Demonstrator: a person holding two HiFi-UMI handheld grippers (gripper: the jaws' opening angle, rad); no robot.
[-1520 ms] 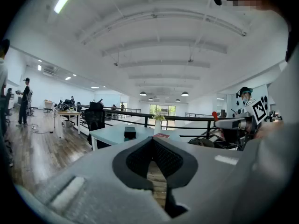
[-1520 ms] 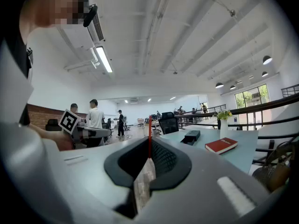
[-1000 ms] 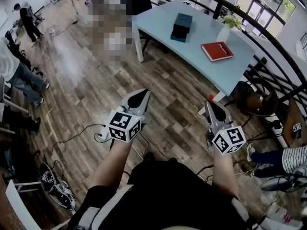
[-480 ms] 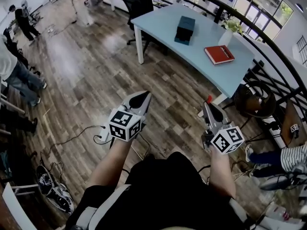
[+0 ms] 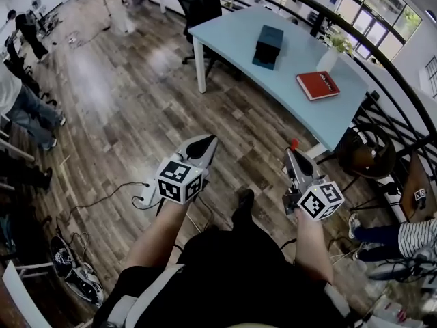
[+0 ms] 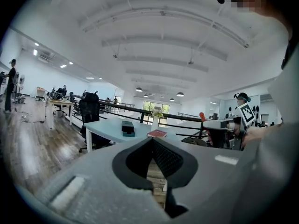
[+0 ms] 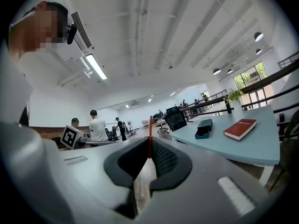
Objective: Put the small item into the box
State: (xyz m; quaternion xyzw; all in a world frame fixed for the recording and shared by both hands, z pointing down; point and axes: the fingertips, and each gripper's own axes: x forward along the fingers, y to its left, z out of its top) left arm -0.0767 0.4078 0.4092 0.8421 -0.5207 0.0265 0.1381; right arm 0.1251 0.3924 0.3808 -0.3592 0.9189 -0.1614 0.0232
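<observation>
**A:** Starting close in: the left claw (image 6: 153, 143) is pinched fully shut with nothing in it, out over the wood floor (image 5: 136, 115).

**B:** And the right one?

**A:** The right claw (image 7: 150, 143) is clamped on the small red item (image 7: 150, 125), which pokes out past the tips. Farther off, the dark box (image 5: 268, 44) sits on the pale blue counter (image 5: 225, 29), well apart from both claws, with a red book (image 5: 317, 85) near it.
</observation>
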